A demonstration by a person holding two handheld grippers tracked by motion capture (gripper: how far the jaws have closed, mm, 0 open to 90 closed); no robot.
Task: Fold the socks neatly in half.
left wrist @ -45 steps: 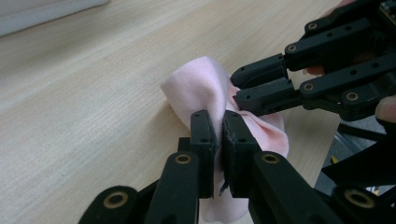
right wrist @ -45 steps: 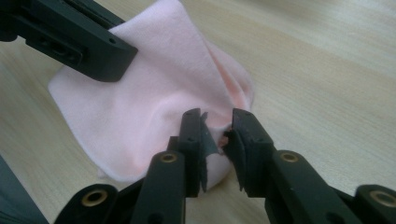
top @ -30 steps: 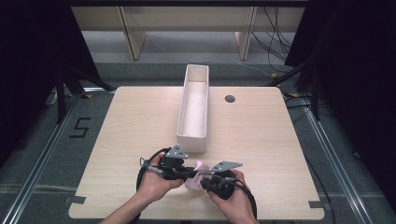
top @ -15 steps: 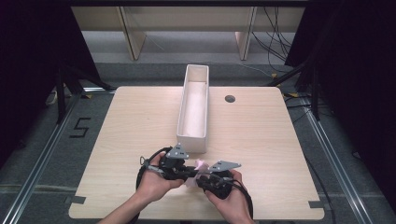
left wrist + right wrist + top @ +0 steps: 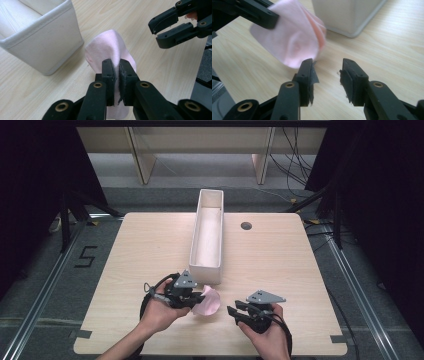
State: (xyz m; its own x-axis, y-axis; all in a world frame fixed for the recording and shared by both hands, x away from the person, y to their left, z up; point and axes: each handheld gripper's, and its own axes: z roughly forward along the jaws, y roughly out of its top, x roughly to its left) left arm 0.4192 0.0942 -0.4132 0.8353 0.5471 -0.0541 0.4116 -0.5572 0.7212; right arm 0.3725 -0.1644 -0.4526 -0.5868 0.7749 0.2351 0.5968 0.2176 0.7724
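Observation:
A pink cloth (image 5: pixel 210 303) lies bunched on the wooden table (image 5: pixel 145 245) just in front of the near end of a long white box (image 5: pixel 206 266). My left gripper (image 5: pixel 198 298) is shut on the cloth's near edge; in the left gripper view the pink cloth (image 5: pixel 107 50) rises from between the closed jaws (image 5: pixel 115 65). My right gripper (image 5: pixel 234 313) sits a little to the right of the cloth; its jaws have just been opening and nothing is between them. In the right gripper view the open gripper (image 5: pixel 327 66) points at the cloth (image 5: pixel 292 37), apart from it.
The white box (image 5: pixel 42 47) runs away from me down the table's middle, and its near corner (image 5: pixel 347 15) stands close behind the cloth. A dark round hole (image 5: pixel 246 226) sits in the tabletop at the far right. Bare wood lies on both sides of the box.
The right gripper has let go of the pink cloth, opened, and drawn away to the right. The left gripper still holds the cloth in the same place.

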